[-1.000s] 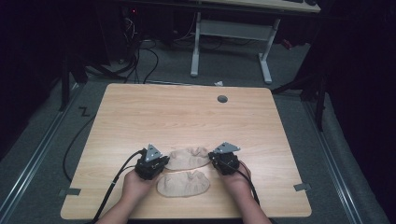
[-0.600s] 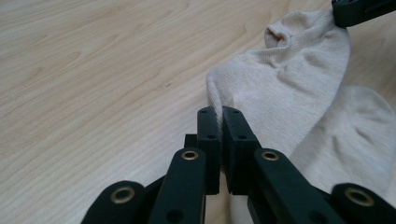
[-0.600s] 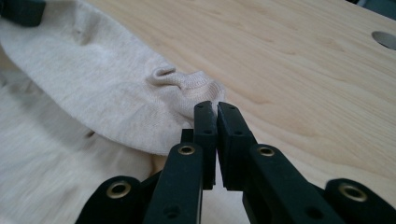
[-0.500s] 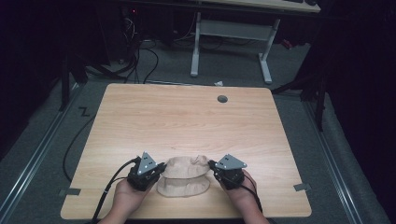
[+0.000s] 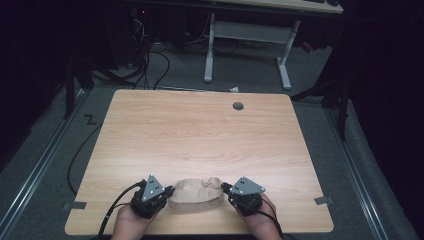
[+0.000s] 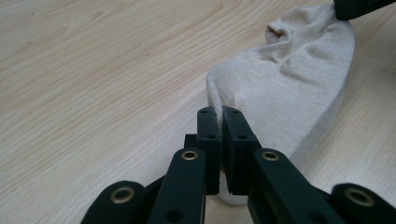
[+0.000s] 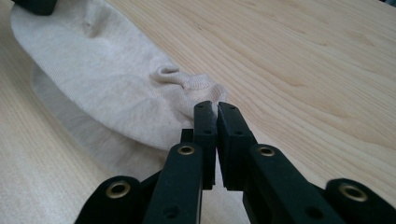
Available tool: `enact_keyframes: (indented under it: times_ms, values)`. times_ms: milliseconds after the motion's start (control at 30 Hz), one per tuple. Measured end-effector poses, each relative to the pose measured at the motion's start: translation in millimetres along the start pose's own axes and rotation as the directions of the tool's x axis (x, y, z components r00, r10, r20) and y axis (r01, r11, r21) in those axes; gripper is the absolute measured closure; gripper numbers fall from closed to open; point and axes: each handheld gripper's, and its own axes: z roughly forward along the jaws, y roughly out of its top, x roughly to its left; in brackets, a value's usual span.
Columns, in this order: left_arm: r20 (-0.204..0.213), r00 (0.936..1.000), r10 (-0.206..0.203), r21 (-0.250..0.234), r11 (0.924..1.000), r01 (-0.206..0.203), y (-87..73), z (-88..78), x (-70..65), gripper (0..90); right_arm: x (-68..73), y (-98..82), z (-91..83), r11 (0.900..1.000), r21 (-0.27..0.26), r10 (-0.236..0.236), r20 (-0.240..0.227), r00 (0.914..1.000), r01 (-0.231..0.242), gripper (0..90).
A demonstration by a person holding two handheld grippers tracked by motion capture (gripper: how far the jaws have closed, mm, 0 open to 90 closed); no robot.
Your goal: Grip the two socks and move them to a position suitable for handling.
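- I have the left gripper (image 5: 169, 191) at about 7 o'clock on the table (image 5: 200, 135), close to the near edge, with my left hand (image 5: 131, 225) behind it.
- In the left gripper view its jaws are pressed together, clamped on an edge of the beige cloth (image 6: 289, 88); a thin fold of fabric rises right between the tips of this left gripper (image 6: 219, 112).
- The right gripper (image 5: 225, 189) sits at about 5 o'clock on the table, level with the left one, my right hand (image 5: 260, 222) behind it.
- In the right gripper view the right gripper (image 7: 215, 106) has its jaws closed as well, pinching the opposite edge of the cloth (image 7: 107, 88), where the fabric bunches into a small wrinkle just ahead of the tips.
- The cloth (image 5: 196, 194) is at 6 o'clock on the table, stretched between the two grippers, folded over on itself so one layer overhangs the one beneath.
- Its lower layer lies on the wood; how far the pinched edges are lifted I cannot tell.
- From the left gripper view, the other gripper's black tip holds the cloth's far corner at about 1 o'clock.
- At 12 o'clock, near the table's far edge, there is a round cable hole (image 5: 238, 106).
- Cables (image 5: 112, 210) trail back from the left gripper towards the near edge.
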Motion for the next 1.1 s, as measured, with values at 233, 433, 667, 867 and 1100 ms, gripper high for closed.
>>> enact_keyframes:
  times_ms: [233,433,667,867,1100]
  values:
    - [0.003,0.9999,0.012,0.024,0.9996,-0.012,-6.0,1.1,-3.3,86.2,3.3,-3.8,0.4,1.000,0.024,-0.004,-0.014,0.9999,0.005,86.6]
    - [0.018,0.9997,0.019,0.067,0.9975,-0.020,-10.2,8.8,-4.2,85.5,6.7,-9.8,4.0,0.998,0.067,-0.015,-0.030,0.9994,0.017,86.5]
    - [0.013,0.9992,0.038,0.110,0.9932,-0.039,-13.3,15.8,-7.1,81.4,4.8,-15.2,9.9,0.992,0.124,0.001,-0.051,0.9987,0.006,85.7]
    - [0.000,0.9993,0.037,0.114,0.9928,-0.037,-15.3,19.0,-5.9,71.1,3.9,-16.8,12.9,0.990,0.139,0.006,-0.062,0.9980,0.003,81.2]
    - [-0.007,0.9999,0.015,0.086,0.9962,-0.014,-13.4,15.6,-1.1,61.3,1.2,-15.6,9.1,0.994,0.110,0.019,-0.051,0.9985,-0.013,74.2]
